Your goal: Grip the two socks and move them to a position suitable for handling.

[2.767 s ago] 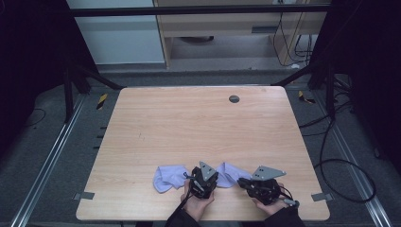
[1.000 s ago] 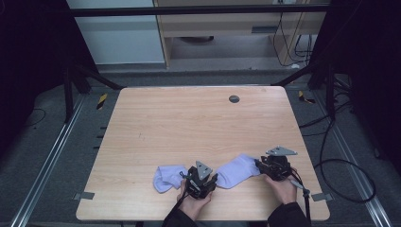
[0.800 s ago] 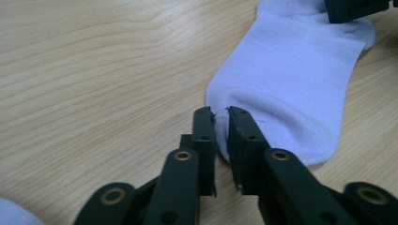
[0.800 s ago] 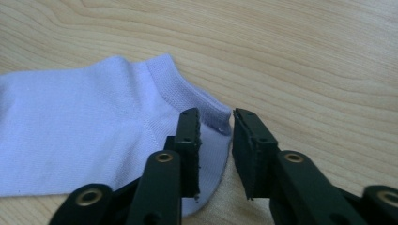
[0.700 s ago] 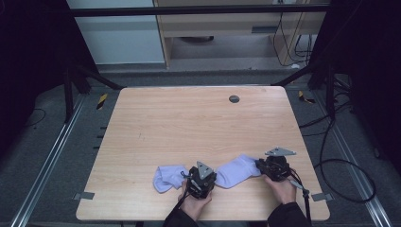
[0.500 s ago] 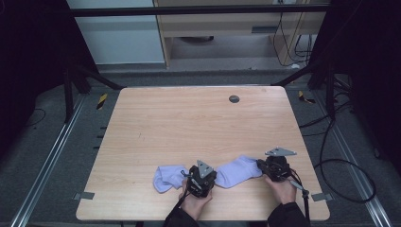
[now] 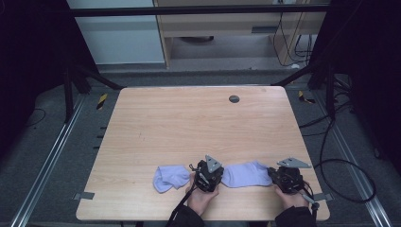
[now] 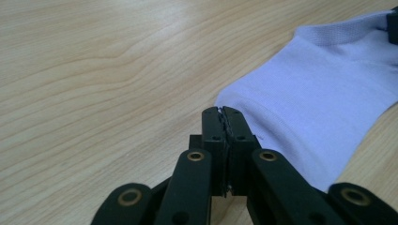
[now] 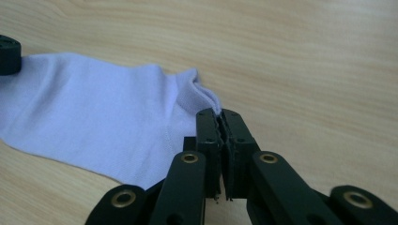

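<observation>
Two lavender ankle socks on the tabletop (image 7: 189,127), near the person's edge. Right sock (image 7: 243,174) lies flat and stretched between both grippers. Left gripper (image 8: 224,112) has its fingers together, clamped on one end of that sock; fabric edge pinched at the tips in the left gripper view, rest of the sock running off to the upper right. Right gripper (image 9: 219,114) likewise has its fingers pressed together on the cuff end, a small fold of cuff sticking up at the tips in the right gripper view, sock body spreading left toward the other gripper. In the high view the left gripper (image 7: 208,175) sits between the two socks. Second sock (image 7: 169,177) lies bunched just left of it; contact not clear. Right gripper (image 7: 286,177) at the right sock's far right end.
</observation>
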A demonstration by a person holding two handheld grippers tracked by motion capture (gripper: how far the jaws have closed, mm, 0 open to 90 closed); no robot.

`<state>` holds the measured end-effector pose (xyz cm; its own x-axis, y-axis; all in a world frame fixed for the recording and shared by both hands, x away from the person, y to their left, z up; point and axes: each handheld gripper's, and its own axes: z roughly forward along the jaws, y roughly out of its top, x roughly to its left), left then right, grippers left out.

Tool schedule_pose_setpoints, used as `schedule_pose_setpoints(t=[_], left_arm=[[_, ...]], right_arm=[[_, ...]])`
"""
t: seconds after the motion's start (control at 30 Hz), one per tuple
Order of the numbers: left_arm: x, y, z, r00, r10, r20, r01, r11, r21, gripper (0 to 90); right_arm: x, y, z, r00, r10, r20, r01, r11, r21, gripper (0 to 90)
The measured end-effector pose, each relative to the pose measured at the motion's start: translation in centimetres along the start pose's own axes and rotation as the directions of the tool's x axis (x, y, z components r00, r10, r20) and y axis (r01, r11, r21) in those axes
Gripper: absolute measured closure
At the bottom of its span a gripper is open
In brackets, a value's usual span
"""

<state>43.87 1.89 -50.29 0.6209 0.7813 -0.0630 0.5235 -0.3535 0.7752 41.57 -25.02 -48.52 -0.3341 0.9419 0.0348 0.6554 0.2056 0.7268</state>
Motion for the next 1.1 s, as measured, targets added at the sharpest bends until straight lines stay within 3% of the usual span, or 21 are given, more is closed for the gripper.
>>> schedule_pose_setpoints(t=[0.17, 0.27, 0.37, 0.43, 0.53, 0.63, 0.67, 0.73, 0.83, 0.93, 1.1], left_arm=[[0.3, 0.1, -0.7, 0.9999, -0.014, -0.004, 0.013, 0.9994, -0.033, 71.3], [1.1, 0.8, -1.9, 0.9996, -0.026, 0.004, 0.027, 0.9977, -0.062, 59.7], [1.5, 1.2, -2.4, 0.9998, -0.019, 0.007, 0.020, 0.9979, -0.062, 55.0], [2.3, 1.6, -3.0, 0.9989, -0.038, 0.026, 0.040, 0.9969, -0.068, 52.3], [3.6, 2.5, -4.2, 0.9996, -0.028, 0.010, 0.029, 0.9967, -0.076, 46.0], [5.0, 3.3, -5.6, 0.9995, -0.031, 0.011, 0.032, 0.9961, -0.082, 43.1], [5.7, 3.6, -6.3, 0.9998, -0.002, -0.021, 0.000, 0.9968, -0.080, 42.0], [6.4, 4.1, -7.1, 0.9996, 0.009, -0.028, -0.011, 0.9967, -0.080, 41.6], [7.1, 4.3, -7.8, 0.9999, 0.000, -0.017, -0.002, 0.9964, -0.084, 41.0], [8.2, 4.2, -9.0, 0.9986, 0.026, -0.047, -0.029, 0.9966, -0.077, 39.9], [10.3, 3.3, -10.8, 0.9971, 0.018, -0.074, -0.024, 0.9966, -0.079, 39.5]], right_arm=[[-0.2, -0.1, 0.0, 0.9999, 0.011, 0.010, -0.011, 1.000, -0.006, 78.9], [0.0, 0.3, -0.6, 0.9999, -0.002, -0.013, 0.001, 0.998, -0.070, 73.8], [0.2, 0.5, -0.8, 0.9996, -0.016, -0.022, 0.014, 0.995, -0.094, 71.6], [0.4, 0.7, -1.0, 0.9993, -0.025, -0.028, 0.022, 0.993, -0.113, 69.6], [0.7, 1.0, -1.2, 0.9983, -0.038, -0.045, 0.031, 0.988, -0.149, 65.7], [1.0, 1.4, -1.4, 0.9974, -0.039, -0.061, 0.028, 0.984, -0.174, 61.6], [1.3, 1.6, -1.4, 0.9962, -0.043, -0.076, 0.027, 0.981, -0.194, 58.4], [1.6, 1.8, -1.4, 0.9938, -0.052, -0.098, 0.030, 0.978, -0.207, 56.0], [2.1, 2.2, -1.4, 0.9920, -0.060, -0.111, 0.035, 0.975, -0.219, 53.9], [3.1, 2.8, -1.4, 0.9860, -0.094, -0.138, 0.059, 0.970, -0.238, 50.7], [4.0, 3.4, -1.3, 0.9802, -0.124, -0.155, 0.083, 0.965, -0.248, 49.2]])
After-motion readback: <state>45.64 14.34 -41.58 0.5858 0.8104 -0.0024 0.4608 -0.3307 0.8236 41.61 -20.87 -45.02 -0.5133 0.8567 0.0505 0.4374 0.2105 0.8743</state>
